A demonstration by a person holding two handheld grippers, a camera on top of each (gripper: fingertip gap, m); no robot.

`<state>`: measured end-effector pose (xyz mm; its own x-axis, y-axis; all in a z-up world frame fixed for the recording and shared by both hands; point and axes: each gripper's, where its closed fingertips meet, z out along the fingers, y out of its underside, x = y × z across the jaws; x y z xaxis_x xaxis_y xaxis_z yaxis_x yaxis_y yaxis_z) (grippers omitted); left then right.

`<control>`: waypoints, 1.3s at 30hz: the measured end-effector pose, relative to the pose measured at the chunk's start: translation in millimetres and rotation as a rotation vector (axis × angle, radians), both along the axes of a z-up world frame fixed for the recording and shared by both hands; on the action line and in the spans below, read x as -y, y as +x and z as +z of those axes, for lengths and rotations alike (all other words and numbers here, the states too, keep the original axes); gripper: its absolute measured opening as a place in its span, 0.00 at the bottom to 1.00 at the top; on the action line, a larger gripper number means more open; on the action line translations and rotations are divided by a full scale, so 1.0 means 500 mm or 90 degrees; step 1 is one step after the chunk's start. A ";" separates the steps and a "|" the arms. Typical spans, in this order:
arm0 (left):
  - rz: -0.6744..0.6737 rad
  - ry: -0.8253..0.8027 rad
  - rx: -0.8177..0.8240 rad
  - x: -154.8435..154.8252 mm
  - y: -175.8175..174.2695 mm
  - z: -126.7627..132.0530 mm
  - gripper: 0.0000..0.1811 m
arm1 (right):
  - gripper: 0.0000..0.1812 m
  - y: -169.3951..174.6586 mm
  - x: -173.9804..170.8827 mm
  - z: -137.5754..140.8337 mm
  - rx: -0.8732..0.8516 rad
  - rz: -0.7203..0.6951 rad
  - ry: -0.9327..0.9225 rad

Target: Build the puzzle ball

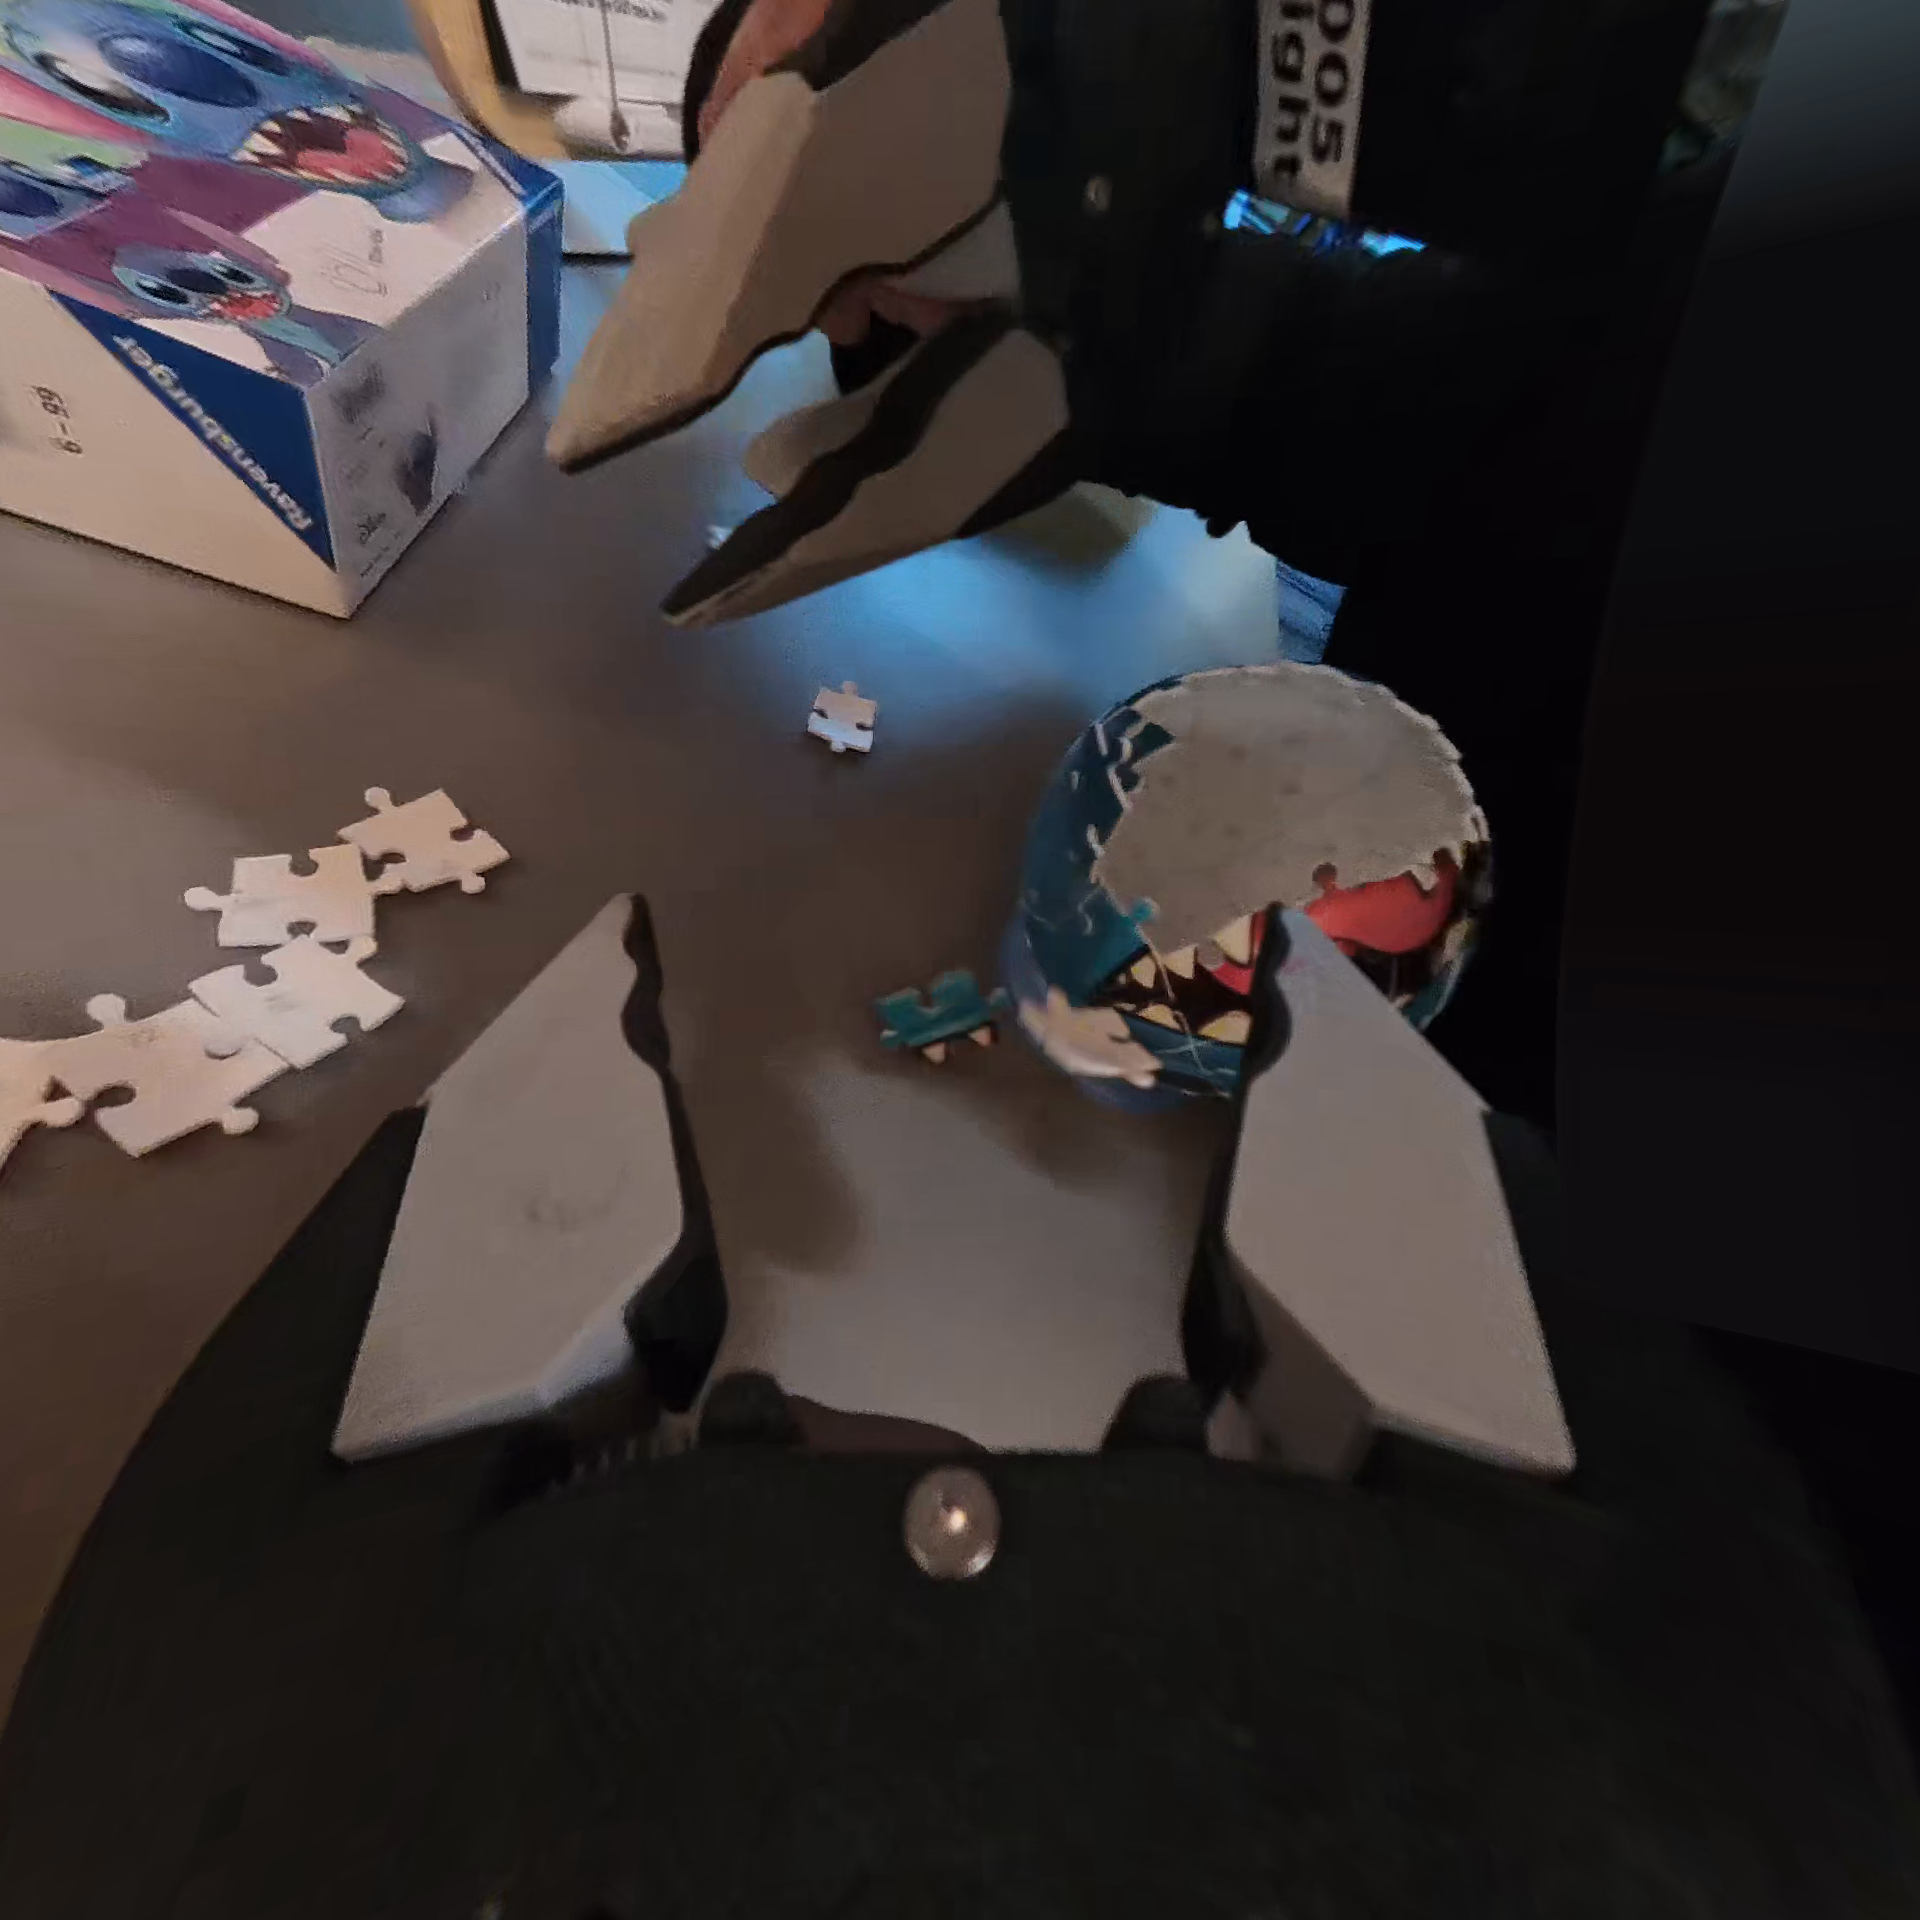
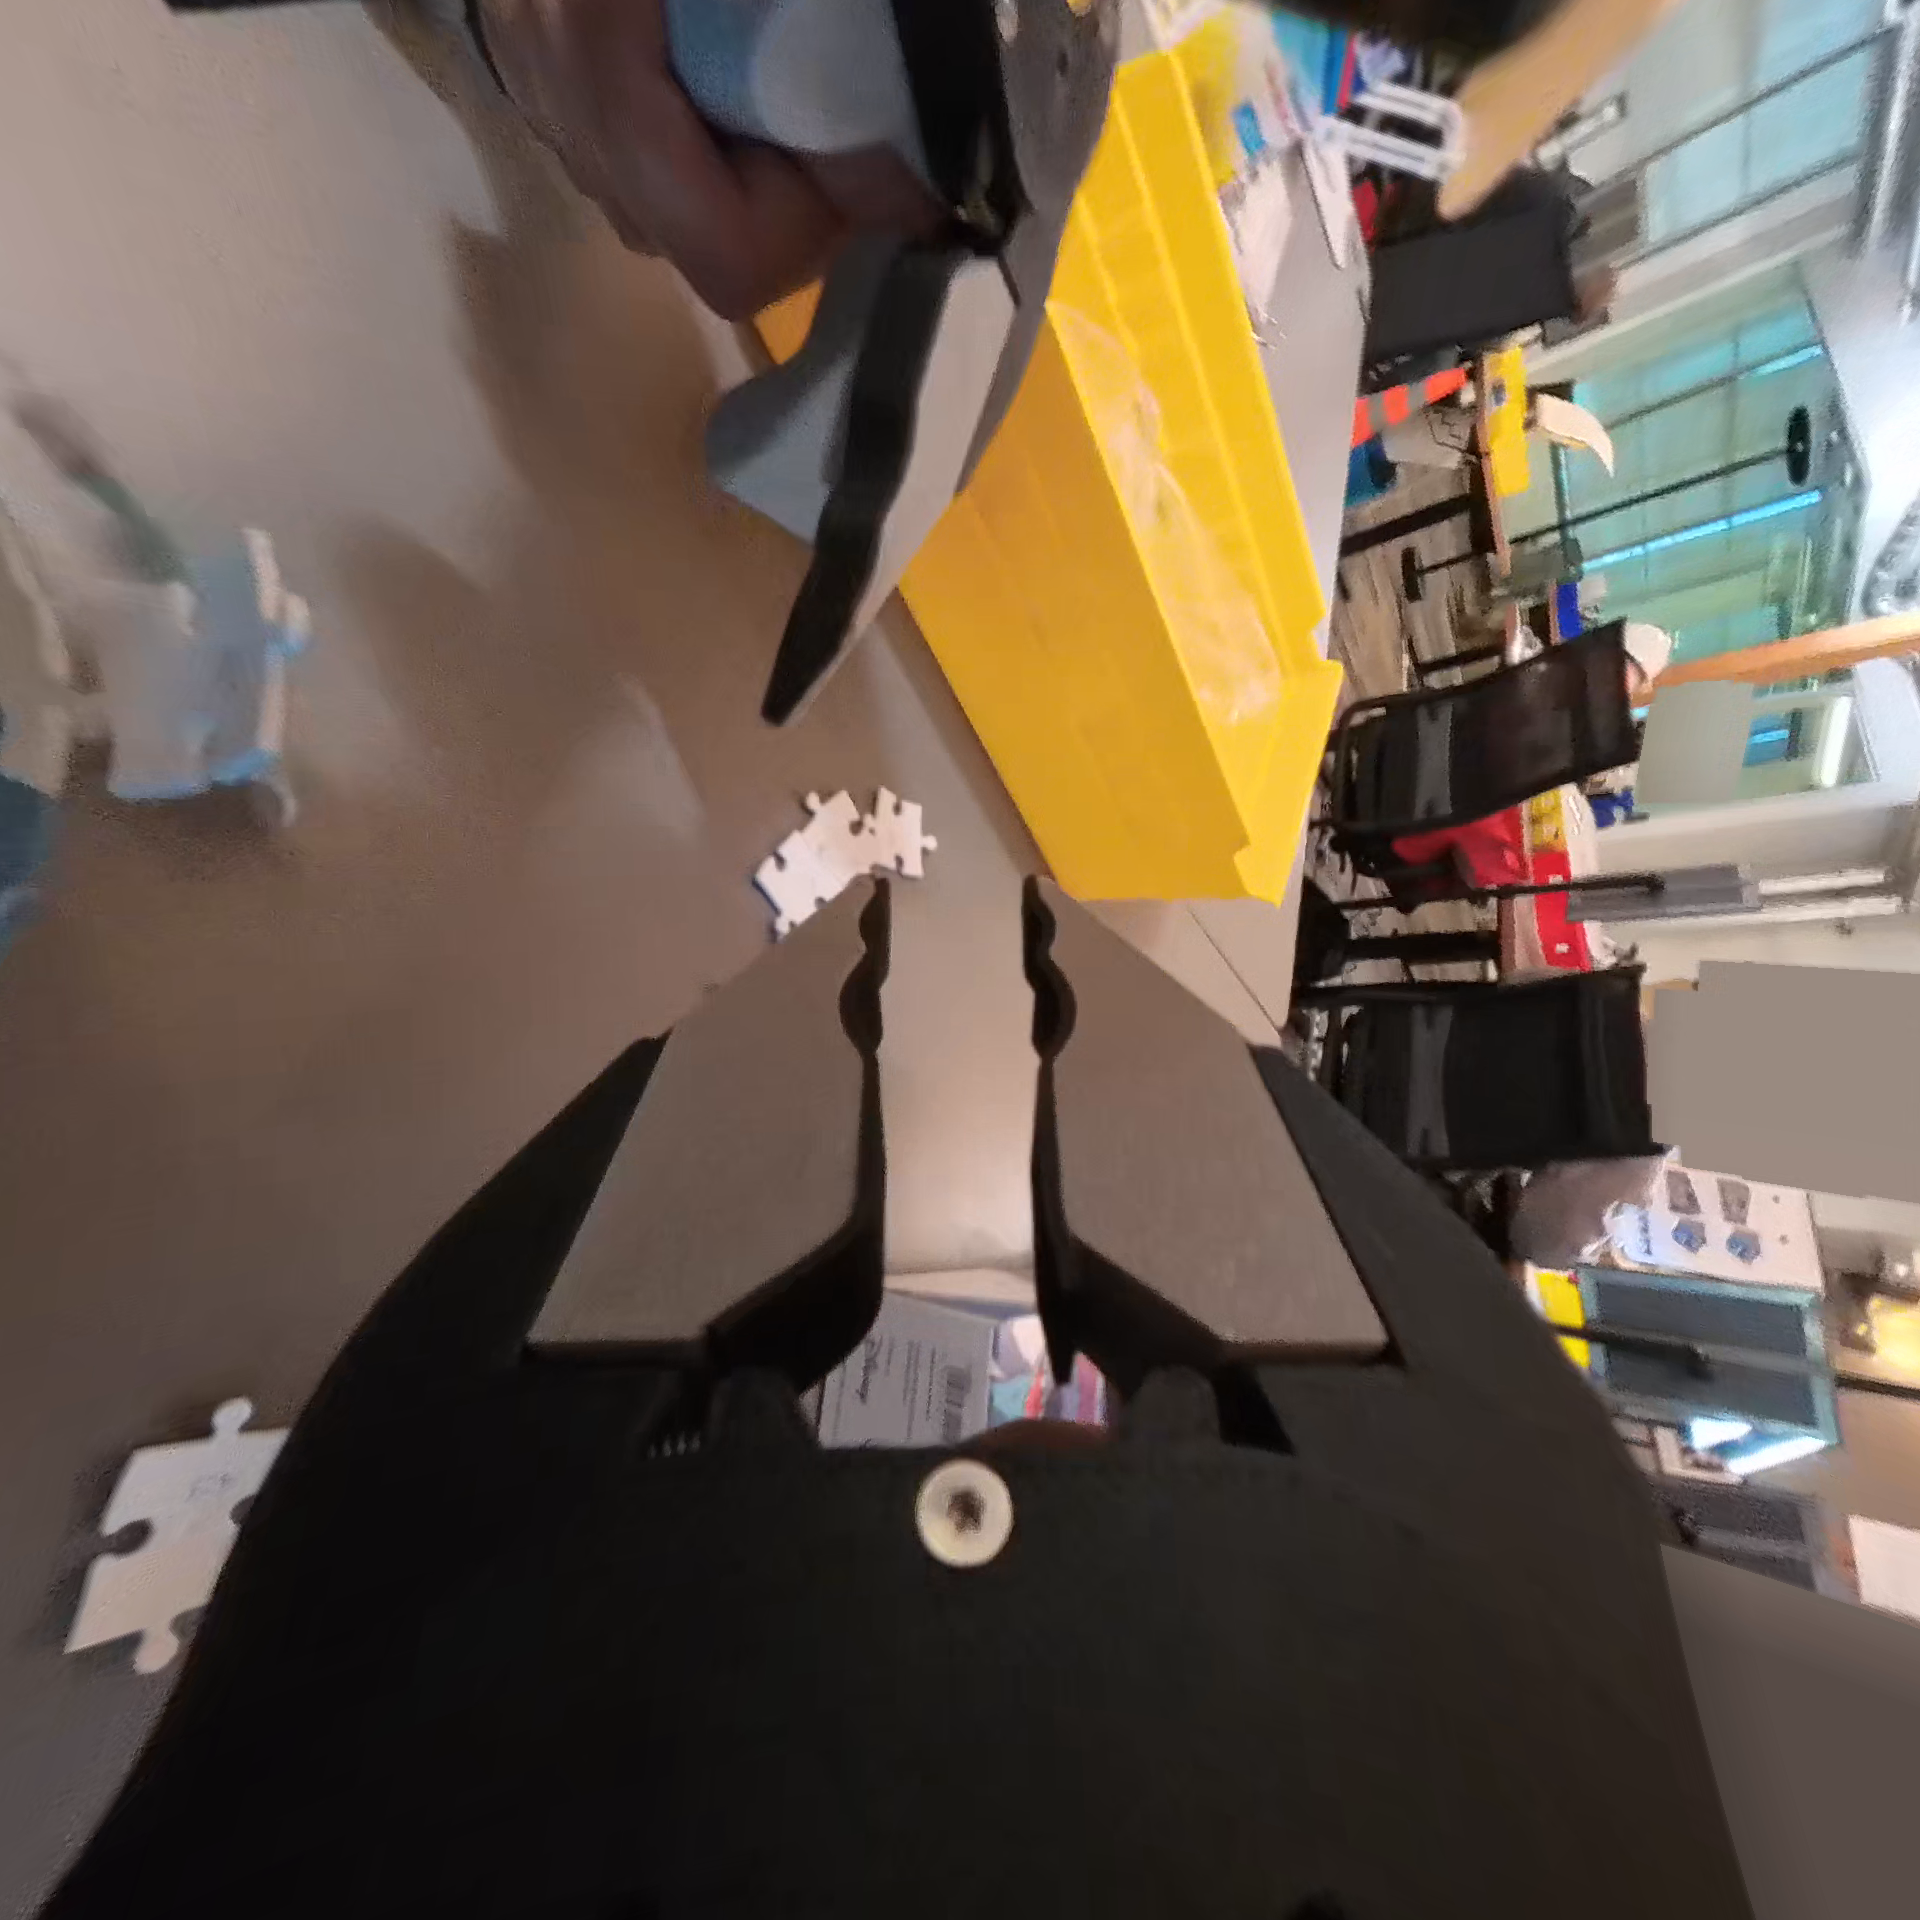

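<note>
Currently:
left gripper: spread, empty, beside half-built puzzle ball (likely lining up)
right gripper: parted, empty, aimed at loose pieces

Far ahead and to the left of the left claw stands the puzzle box. Its blue band carries white brand lettering, and its white side carries small dark digits. A white label with black letters and digits sits on the black body behind the right claw. Between the fingers of the right claw, near their base, a printed sheet shows lines too small to read.
</note>
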<state>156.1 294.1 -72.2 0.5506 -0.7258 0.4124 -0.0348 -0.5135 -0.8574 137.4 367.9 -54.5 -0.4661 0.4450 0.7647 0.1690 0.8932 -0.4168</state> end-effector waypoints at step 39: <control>0.432 0.025 0.022 0.201 -0.148 -0.034 0.44 | 0.20 0.125 0.163 0.007 0.260 -0.047 -0.645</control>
